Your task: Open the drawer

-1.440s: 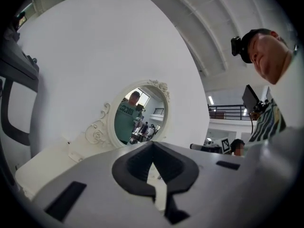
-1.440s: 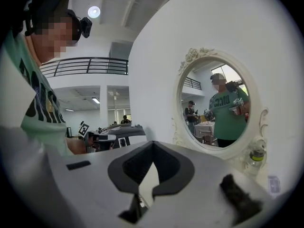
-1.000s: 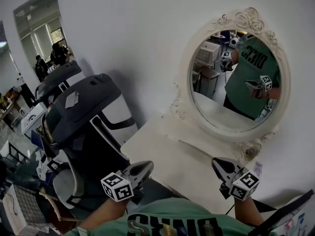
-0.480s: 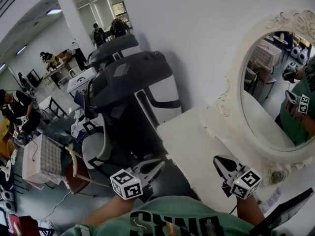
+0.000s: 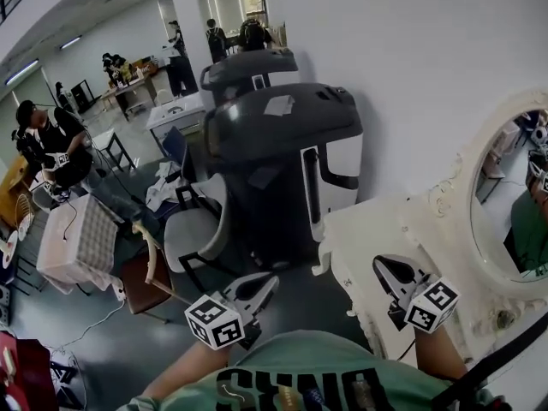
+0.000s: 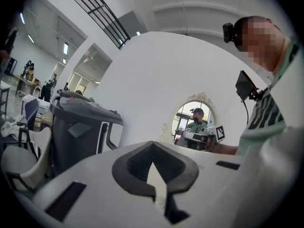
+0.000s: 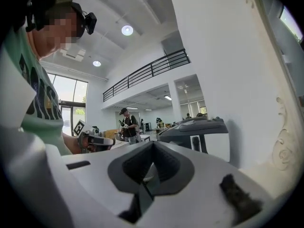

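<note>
Head view is showing the left gripper [image 5: 271, 278] and right gripper [image 5: 381, 265] both clenched on nothing, hovering by the ornate white dressing table [image 5: 364, 229]. Its drawer is not showing anywhere, so opening is evidently not yet begun.

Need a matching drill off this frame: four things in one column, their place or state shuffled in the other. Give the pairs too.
Column one
1. left tongs
2. oval mirror
3. dark grey machine
4. white chair

Column two
A. on the wall, at the head view's right edge
B. on the floor, left of the dark grey machine
C. shut, nothing between them
D. against the wall, left of the white table

Pairs: 1-C, 2-A, 3-D, 4-B
</note>
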{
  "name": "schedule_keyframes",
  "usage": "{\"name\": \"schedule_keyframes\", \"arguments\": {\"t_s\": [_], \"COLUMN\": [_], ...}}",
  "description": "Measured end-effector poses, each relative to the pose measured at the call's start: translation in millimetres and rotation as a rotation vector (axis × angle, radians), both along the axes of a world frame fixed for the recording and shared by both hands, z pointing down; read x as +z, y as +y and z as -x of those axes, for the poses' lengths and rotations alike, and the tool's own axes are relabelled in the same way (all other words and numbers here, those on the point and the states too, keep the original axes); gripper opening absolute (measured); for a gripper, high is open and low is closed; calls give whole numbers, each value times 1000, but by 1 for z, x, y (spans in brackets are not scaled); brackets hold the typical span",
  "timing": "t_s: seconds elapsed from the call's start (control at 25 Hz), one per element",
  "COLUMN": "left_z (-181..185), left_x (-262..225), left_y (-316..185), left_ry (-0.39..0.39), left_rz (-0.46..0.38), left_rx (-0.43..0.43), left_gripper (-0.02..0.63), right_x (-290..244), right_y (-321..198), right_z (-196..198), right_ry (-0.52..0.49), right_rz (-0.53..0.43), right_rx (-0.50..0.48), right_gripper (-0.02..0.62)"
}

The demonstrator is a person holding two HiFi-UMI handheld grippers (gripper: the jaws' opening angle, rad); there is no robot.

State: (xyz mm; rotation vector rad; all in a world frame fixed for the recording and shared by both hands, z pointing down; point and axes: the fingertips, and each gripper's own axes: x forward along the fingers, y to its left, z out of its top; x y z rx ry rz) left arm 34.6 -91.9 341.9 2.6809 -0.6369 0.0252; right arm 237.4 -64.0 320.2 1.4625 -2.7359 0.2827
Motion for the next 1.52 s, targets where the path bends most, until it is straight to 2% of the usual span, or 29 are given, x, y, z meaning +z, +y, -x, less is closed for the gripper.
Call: {"name": "schedule_keyframes", "arguments": {"t_s": [0.12,0.24,0.44,0.64,0.76,1.0,1.24,1.36,1.52], "left_z": [50,80,84,46,14,-33,-82,-111,-139], "left_x": [2,10,25,52,74,133,206,248,300], "left_y": [-4,-14,-19,-26,-34,-59,-75,-69,-63], "left_ry": [-8,-15,-18,-50,-93,-142,-282,-345,-435], "left_rz": [-14,-9,-5,32,52,166,156,172,168], "left_rx": [-25,-45,-75,-126,-119,-97,19,85,158], "left_gripper": [8,8,8,8,8,9,14,77,126], "right_x": [2,4,16,32,43,71,103,117,137], "right_y": [-12,-27,-42,-60,-74,-99,-111,-112,-113], "right_z": [42,64,66,46,31,9,-1,-8,-18], "right_ry": [3,-4,14,57,66,61,73,63,47], "right_rz": [18,23,39,67,73,90,111,125,150], "right_rx": [-15,-7,-34,-110,-136,-131,-120,-114,-114], "right_gripper": [5,5,5,5,5,5,5,5,5]}}
